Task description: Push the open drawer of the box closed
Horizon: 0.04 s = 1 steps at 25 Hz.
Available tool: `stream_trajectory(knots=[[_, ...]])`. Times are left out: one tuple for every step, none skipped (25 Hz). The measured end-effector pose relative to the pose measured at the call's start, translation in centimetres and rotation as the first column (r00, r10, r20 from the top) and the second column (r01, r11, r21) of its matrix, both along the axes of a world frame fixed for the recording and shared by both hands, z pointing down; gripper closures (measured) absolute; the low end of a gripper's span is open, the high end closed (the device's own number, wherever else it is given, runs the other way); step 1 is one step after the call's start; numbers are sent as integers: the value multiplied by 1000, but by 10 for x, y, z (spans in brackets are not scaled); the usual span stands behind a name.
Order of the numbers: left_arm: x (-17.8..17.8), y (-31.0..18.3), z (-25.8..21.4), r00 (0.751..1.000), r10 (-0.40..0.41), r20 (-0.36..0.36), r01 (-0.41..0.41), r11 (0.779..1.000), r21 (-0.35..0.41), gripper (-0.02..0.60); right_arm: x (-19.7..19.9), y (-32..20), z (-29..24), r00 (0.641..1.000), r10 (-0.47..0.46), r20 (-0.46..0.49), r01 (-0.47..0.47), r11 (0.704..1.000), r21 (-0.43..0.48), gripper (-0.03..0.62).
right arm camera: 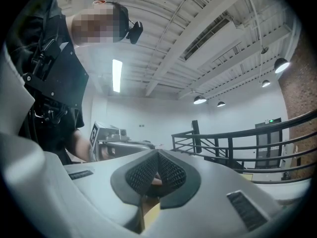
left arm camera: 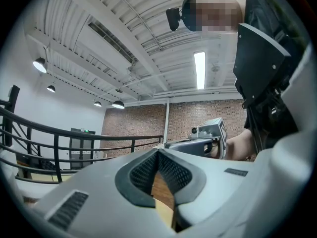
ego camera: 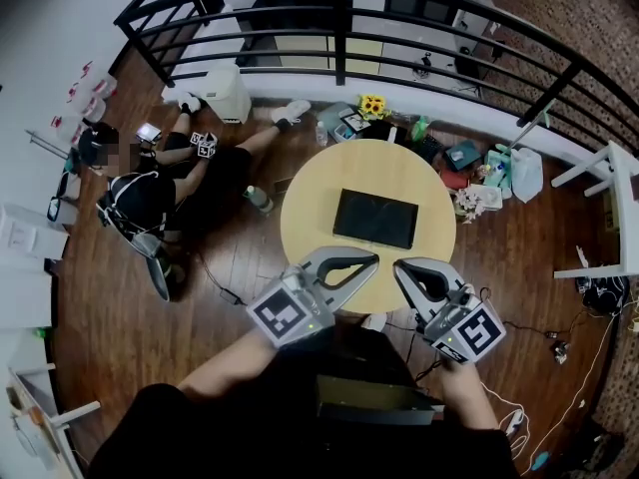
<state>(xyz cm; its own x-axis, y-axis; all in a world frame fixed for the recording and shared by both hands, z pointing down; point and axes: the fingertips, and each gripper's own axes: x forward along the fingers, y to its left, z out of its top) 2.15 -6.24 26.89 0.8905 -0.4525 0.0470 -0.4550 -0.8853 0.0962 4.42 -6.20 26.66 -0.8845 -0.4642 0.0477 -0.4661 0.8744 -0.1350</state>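
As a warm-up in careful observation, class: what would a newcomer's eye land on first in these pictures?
The round wooden table at centre, with a flat dark box lying on it. Next, the left claw and right claw, both shut and empty, held at its near edge. A person sits on the floor at left.

Your box (ego camera: 375,219) is a flat, dark rectangle lying near the middle of the round, pale wooden tabletop (ego camera: 310,208). Its long sides run roughly left to right, turned slightly askew to you. From above you see its plain dark top and a thin strip of its near face, and you cannot tell whether its drawer stands out.
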Motion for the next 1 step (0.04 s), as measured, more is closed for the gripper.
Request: stream_trajectory(knots=[[0,0,0,1000,0,0,0,1000,0,568,-1,0,0,1000,-1,-1,1,1000,-1,579]])
